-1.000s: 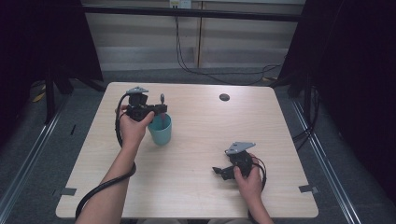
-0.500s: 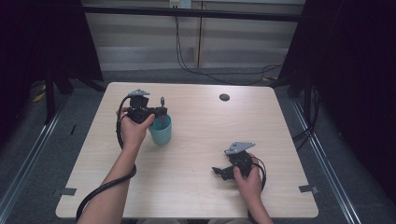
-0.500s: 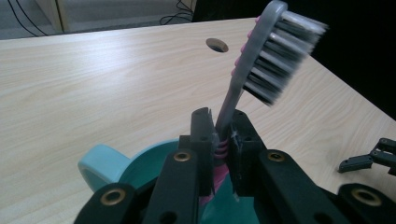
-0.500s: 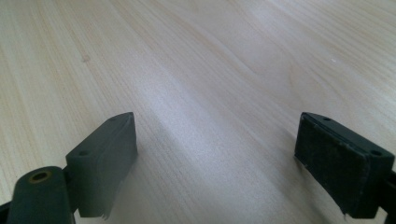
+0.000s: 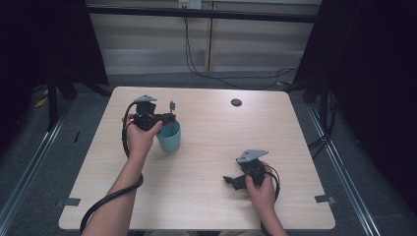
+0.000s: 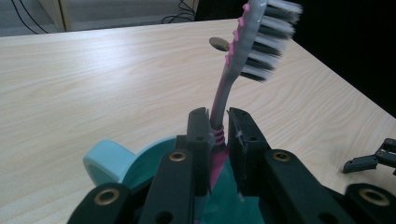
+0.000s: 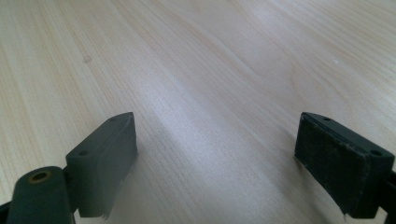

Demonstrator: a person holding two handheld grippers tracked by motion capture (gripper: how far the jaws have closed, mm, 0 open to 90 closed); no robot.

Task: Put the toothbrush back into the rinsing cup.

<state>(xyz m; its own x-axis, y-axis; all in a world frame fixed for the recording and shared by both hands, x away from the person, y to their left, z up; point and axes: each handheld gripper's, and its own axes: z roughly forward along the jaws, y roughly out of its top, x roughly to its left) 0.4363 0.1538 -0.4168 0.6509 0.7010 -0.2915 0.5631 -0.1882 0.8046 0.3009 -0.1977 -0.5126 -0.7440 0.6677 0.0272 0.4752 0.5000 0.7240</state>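
Upright, toothbrush (image 6: 232,70) between left hand-held gripper (image 6: 218,133) jaws.

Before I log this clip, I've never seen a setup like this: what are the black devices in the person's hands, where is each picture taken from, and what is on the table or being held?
A person sits at a pale wooden table, holding a hand-held black two-fingered gripper in each hand. One picture looks down from above; the other two come from cameras riding on each gripper. The left gripper is shut on a grey and pink toothbrush, held bristles-up over a light teal plastic cup. The right gripper rests low near the table's front, fingers apart, holding nothing. A small dark round disc lies near the far edge.
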